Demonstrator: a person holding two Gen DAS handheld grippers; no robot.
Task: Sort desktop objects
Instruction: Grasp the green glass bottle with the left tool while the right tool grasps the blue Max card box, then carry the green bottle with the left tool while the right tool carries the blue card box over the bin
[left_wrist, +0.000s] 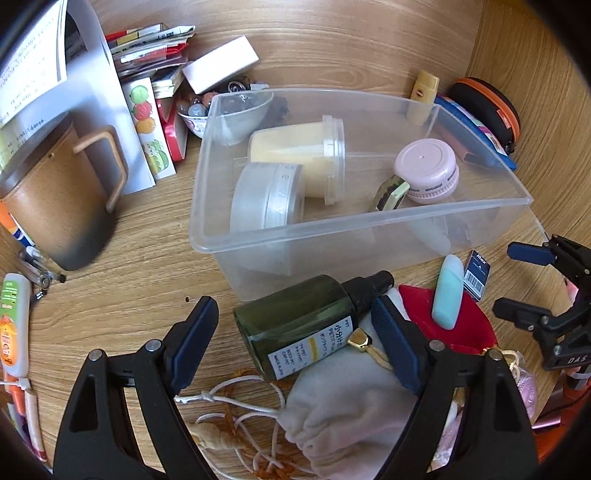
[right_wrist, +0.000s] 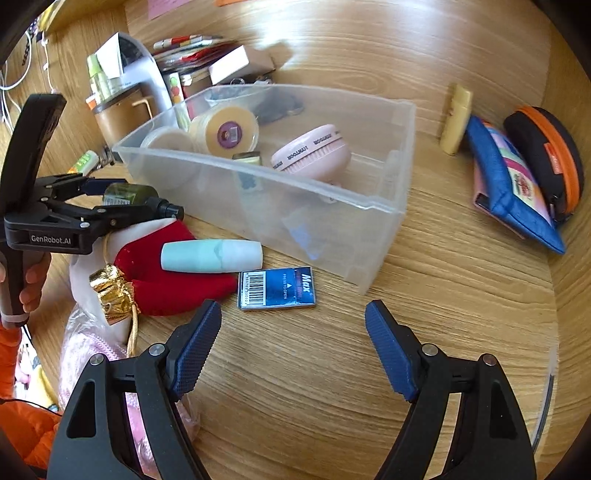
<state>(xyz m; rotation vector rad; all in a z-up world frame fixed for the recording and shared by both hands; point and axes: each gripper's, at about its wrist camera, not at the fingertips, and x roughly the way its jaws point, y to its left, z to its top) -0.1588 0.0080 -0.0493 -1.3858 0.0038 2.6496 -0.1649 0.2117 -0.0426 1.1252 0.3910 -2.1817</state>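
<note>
The left wrist view shows the left tongs (left_wrist: 293, 319) apart around a green bottle (left_wrist: 295, 328) at lower centre. Only the right wrist view shows the right tongs (right_wrist: 293, 317) apart over bare desk (right_wrist: 295, 369), below a blue box (right_wrist: 277, 288).

Desk (right_wrist: 461, 295) is wood-grain laminate, kinda satin. The bin (left_wrist: 332, 236) is frosted translucent plastic. Green spray bottle (left_wrist: 295, 332) looks glossy with a paper label, the red pouch (right_wrist: 177, 280) is velvety cloth, and the gripper pads (right_wrist: 195, 354) are rough textured blue rubber.
</note>
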